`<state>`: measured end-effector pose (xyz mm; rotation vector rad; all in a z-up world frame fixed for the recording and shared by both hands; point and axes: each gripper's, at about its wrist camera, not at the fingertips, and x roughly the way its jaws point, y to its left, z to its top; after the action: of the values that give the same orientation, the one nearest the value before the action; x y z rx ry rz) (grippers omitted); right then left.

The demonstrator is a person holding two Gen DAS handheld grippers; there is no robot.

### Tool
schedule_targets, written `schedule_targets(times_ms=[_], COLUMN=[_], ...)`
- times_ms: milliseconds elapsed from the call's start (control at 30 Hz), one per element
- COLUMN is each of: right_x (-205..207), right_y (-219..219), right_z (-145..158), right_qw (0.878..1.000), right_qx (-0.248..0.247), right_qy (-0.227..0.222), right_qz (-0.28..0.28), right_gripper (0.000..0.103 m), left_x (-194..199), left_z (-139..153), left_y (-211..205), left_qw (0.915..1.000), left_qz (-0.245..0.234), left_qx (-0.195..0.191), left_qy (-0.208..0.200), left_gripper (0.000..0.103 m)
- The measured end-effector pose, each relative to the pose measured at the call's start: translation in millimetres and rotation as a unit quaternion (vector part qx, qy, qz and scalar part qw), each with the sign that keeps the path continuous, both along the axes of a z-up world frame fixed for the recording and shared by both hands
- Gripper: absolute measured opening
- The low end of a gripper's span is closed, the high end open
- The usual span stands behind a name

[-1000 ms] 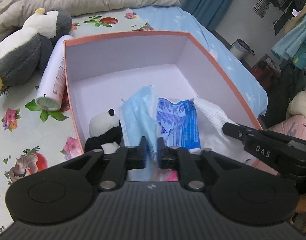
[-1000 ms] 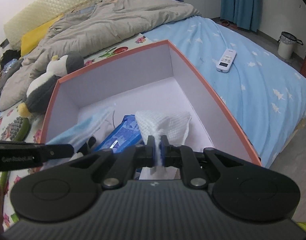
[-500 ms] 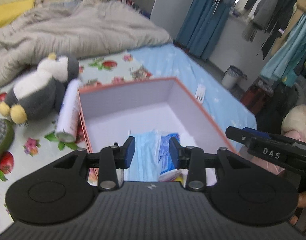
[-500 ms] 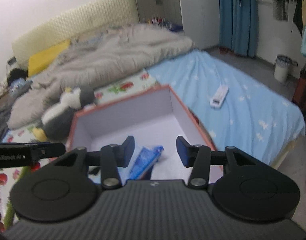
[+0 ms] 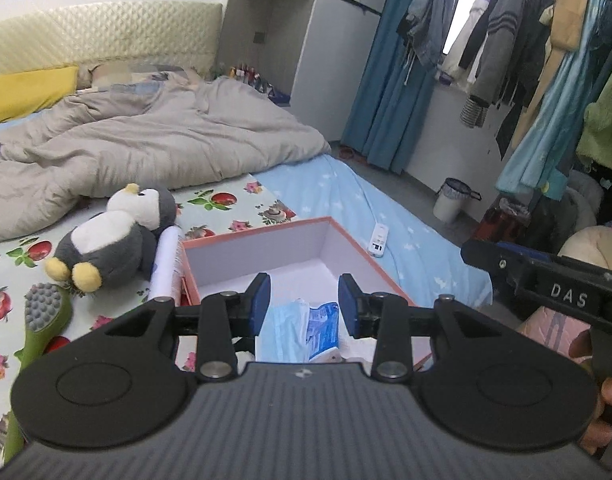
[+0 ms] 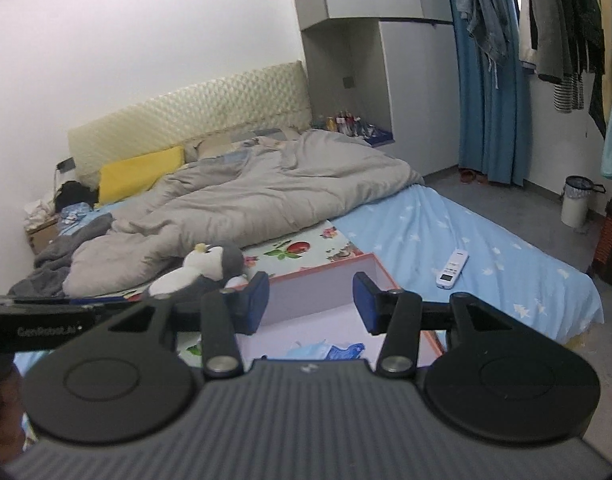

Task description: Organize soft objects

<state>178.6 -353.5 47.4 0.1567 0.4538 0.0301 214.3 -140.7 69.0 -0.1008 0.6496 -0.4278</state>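
Observation:
A pink-rimmed white box [image 5: 258, 229] lies open on the bed. Inside it I see a light blue face mask [image 5: 284, 328], a blue packet [image 5: 321, 326] and the edge of a white cloth [image 5: 361, 347]. My left gripper [image 5: 304, 300] hovers above the box's near end, open, nothing between its blue pads. My right gripper [image 6: 311, 300] is also open and empty, high over the same box [image 6: 325, 270], with the mask [image 6: 309, 350] and packet [image 6: 347, 350] below it. A grey and white penguin plush [image 5: 114, 240] lies left of the box.
A white bottle [image 5: 166, 268] lies against the box's left wall, with a green brush [image 5: 46, 316] further left. A remote [image 6: 451, 268] rests on the blue sheet at the right. A grey quilt [image 6: 266, 192] covers the far bed. A bin [image 6: 577, 200] and hanging clothes stand beyond.
Both grippers let go, the left of the blue mask and the right of the white cloth, opened, and rose up and back from the box. Mask and cloth stay inside.

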Motion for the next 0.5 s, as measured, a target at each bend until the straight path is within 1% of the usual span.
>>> schedule_targets(times_ms=[133, 300, 500], right_x=[-16.7, -31.2, -43.5], right_y=[8.9, 19.0, 23.3], right_z=[-1.7, -9.1, -19.7], right_qw=[1.0, 1.0, 1.0], right_qx=[-0.001, -0.008, -0.015], right_qy=[-0.004, 0.001, 0.008], right_qz=[0.009, 0.021, 0.02], right_gripper=[0.049, 0.049, 0.049], left_x=[-24.5, -47.0, -65.6], left_z=[3.5, -1.9, -10.1], left_y=[10.8, 17.3, 20.4], left_qw=[0.9999, 0.9998, 0.9998], left_qz=[0.012, 0.02, 0.02], left_qx=[-0.007, -0.008, -0.005], left_qy=[-0.004, -0.002, 0.002], left_gripper=[0.043, 0.043, 0.043])
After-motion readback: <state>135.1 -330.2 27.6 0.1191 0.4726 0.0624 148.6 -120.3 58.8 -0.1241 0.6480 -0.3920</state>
